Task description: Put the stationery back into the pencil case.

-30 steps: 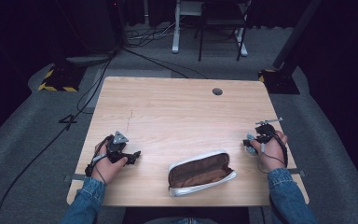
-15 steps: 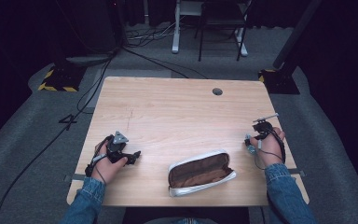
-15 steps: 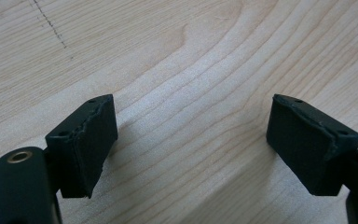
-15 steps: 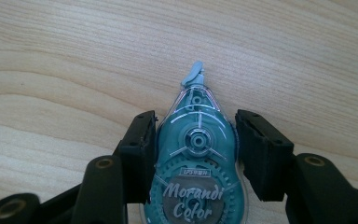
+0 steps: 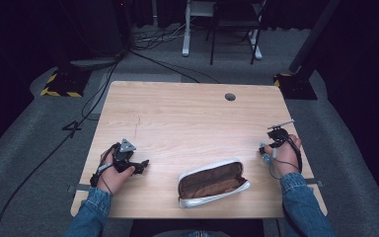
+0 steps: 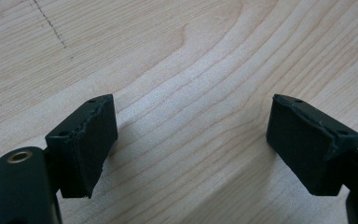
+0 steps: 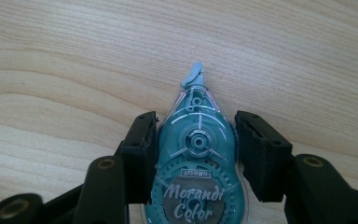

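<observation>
Right gripper point(image 7: 196, 140) clamped on teal correction-tape roller point(image 7: 196, 168), pads pressing both flat sides; jaws just been closing, roller between them. Clear casing, gears visible inside, white lettering "Morandi Color" near bottom edge of right gripper view. Pale blue tip point(image 7: 193, 75) pokes out beyond pads, pointing away from cam, over bare wood. Can't tell whether roller sits on table or hangs just above.

In high view, right gripper point(image 5: 267, 150) near table's right edge, held in right hand point(image 5: 285, 155), denim sleeve point(image 5: 301, 202) coming in from bottom. Roller point(image 5: 265, 157) seen as small teal spot at jaw end, pointing toward table's middle. Too small there to read more.

Left gripper point(image 6: 193, 140) open, jaws wide apart w/ nothing between, just wood grain. Pads point(image 6: 88, 140) black, edges a bit ragged. Faint pencil-like line on wood at top left of left gripper view. In high view, left gripper point(image 5: 140, 165) low over table's left front part, in left hand point(image 5: 113, 170), grey three-cornered plate on top, jaws aimed right toward pouch.

Pencil pouch point(image 5: 212, 181) lies near front edge, between both hands, closer to centre. Unzipped, gaping, brown lining showing, pale outer rim. Well apart from both grippers, touching neither.

Table point(image 5: 187, 113) light wood, round hole point(image 5: 230, 97) near far right corner. Dark floor w/ cables beyond far edge.
</observation>
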Action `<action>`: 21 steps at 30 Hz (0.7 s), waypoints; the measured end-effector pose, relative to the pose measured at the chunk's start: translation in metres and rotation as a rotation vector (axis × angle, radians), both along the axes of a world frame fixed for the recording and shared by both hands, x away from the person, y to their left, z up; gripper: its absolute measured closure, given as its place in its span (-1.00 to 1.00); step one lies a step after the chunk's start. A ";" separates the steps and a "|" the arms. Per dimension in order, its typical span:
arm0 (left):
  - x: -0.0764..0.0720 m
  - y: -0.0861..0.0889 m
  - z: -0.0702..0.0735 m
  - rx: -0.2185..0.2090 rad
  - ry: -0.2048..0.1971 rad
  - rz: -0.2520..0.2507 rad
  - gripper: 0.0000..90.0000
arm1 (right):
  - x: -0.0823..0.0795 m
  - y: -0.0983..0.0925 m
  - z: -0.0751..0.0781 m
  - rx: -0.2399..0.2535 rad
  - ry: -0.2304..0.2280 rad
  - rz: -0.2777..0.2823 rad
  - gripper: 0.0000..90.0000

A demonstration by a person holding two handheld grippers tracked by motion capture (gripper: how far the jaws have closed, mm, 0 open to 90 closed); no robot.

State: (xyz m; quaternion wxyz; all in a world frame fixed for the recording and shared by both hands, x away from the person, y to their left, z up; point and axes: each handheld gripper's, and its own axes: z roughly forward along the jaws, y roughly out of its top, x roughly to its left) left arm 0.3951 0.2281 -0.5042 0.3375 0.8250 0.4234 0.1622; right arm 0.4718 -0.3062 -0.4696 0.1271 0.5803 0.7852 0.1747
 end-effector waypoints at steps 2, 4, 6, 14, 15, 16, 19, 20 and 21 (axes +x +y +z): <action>0.000 0.000 0.000 0.000 0.000 0.000 -0.63 | 0.000 0.000 0.000 0.000 0.000 -0.002 0.12; 0.000 0.000 0.000 0.000 0.000 0.000 -0.63 | 0.000 0.000 0.000 0.001 0.001 -0.003 0.12; 0.000 0.000 0.000 -0.001 0.000 0.001 -0.63 | 0.000 0.000 0.000 0.001 0.001 0.000 0.12; 0.000 0.000 0.000 0.001 0.000 0.000 -0.63 | -0.003 -0.006 0.001 0.032 0.005 -0.002 0.12; 0.000 0.000 0.000 0.000 -0.001 -0.001 -0.63 | -0.003 -0.007 0.000 0.033 0.003 -0.001 0.12; 0.000 0.000 0.000 0.001 -0.001 0.000 -0.63 | -0.004 -0.009 0.000 0.038 0.000 -0.001 0.12; 0.000 0.000 0.000 -0.001 0.000 0.001 -0.63 | -0.006 -0.012 0.002 0.056 -0.008 -0.003 0.12; 0.000 0.000 0.000 0.000 0.000 0.000 -0.63 | -0.007 -0.012 0.004 0.061 -0.011 -0.006 0.12; 0.000 0.000 0.000 -0.001 0.000 0.001 -0.63 | -0.008 -0.013 0.005 0.067 -0.015 -0.002 0.12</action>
